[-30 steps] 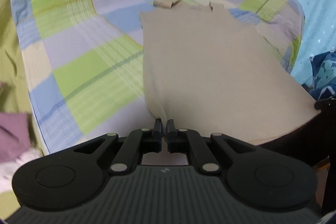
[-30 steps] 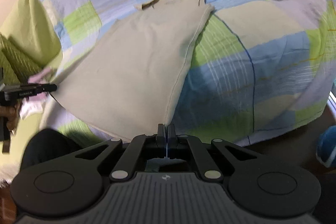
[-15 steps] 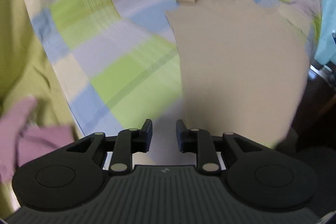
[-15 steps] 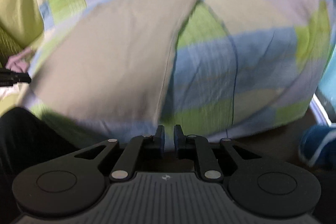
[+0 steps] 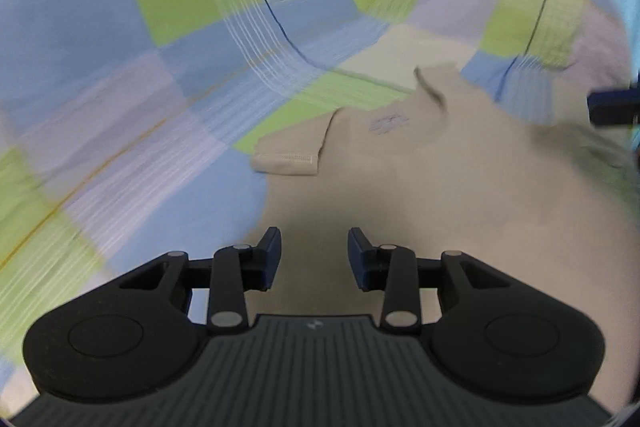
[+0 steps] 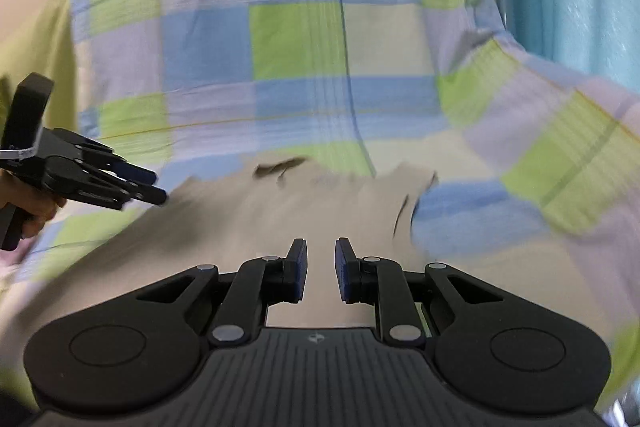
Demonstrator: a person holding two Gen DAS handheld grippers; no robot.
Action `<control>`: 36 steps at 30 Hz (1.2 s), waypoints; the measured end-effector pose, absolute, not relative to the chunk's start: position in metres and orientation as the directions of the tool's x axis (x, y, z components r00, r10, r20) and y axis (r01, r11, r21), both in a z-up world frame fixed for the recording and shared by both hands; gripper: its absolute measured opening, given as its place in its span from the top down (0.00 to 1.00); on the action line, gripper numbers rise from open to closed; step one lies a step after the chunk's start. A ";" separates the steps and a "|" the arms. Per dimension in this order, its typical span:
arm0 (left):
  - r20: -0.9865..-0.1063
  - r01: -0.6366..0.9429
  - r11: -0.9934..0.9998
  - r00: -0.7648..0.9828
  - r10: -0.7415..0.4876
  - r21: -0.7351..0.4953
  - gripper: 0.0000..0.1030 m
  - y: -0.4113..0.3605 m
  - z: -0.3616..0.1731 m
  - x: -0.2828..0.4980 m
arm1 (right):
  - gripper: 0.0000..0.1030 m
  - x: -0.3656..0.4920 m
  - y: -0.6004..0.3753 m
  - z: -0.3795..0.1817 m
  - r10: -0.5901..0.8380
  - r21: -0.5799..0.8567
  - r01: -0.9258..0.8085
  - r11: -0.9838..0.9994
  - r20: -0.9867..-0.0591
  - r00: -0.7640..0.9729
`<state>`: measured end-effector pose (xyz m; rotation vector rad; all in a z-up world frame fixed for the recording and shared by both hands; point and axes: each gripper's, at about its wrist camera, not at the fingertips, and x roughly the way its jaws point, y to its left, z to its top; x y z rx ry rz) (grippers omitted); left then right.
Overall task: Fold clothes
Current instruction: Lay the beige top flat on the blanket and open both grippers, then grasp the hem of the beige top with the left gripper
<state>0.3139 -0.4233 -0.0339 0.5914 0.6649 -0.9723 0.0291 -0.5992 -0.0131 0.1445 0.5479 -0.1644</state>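
Fabric lies free under both tools now: a second ago each was clamped on a bottom corner of the beige shirt (image 5: 460, 195), and both have let go and swept forward over it. In the left wrist view the left tool (image 5: 314, 247) has its jaws apart and opening, with nothing between them, only shirt cloth below. The right tool (image 6: 321, 259) likewise shows a clear gap, jaws opening, nothing held.

Beyond the left tool, at about 11 o'clock, a short sleeve (image 5: 286, 151) sticks out flat onto the checked bedsheet (image 5: 168, 75). Farther on, near 1 o'clock, sits the collar (image 5: 430, 91), the shirt spread flat on the bed with its neck pointing away. In the right wrist view the other sleeve edge (image 6: 416, 195) lies at 1 o'clock, and a hand (image 6: 38, 213) carrying the left tool shows at 9 o'clock.

Judging by this, smoothing the hem is done and both tools are heading for the sleeves or shoulders to start the first fold.
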 end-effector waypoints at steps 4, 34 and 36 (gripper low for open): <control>-0.766 0.910 0.399 0.336 -0.548 0.114 0.69 -0.461 -0.051 0.363 | 0.73 0.080 -0.624 -0.030 -0.142 0.078 0.211 0.974 -0.513 0.847; -0.699 0.875 0.416 0.458 -0.549 0.248 0.42 -0.314 -0.033 0.221 | 0.49 -0.005 -0.643 -0.028 -0.068 0.240 0.224 0.945 -0.526 0.848; -0.704 0.886 0.382 0.447 -0.551 0.263 0.41 -0.285 -0.031 0.199 | 0.48 -0.036 -0.610 -0.031 -0.050 0.202 0.184 0.962 -0.534 0.844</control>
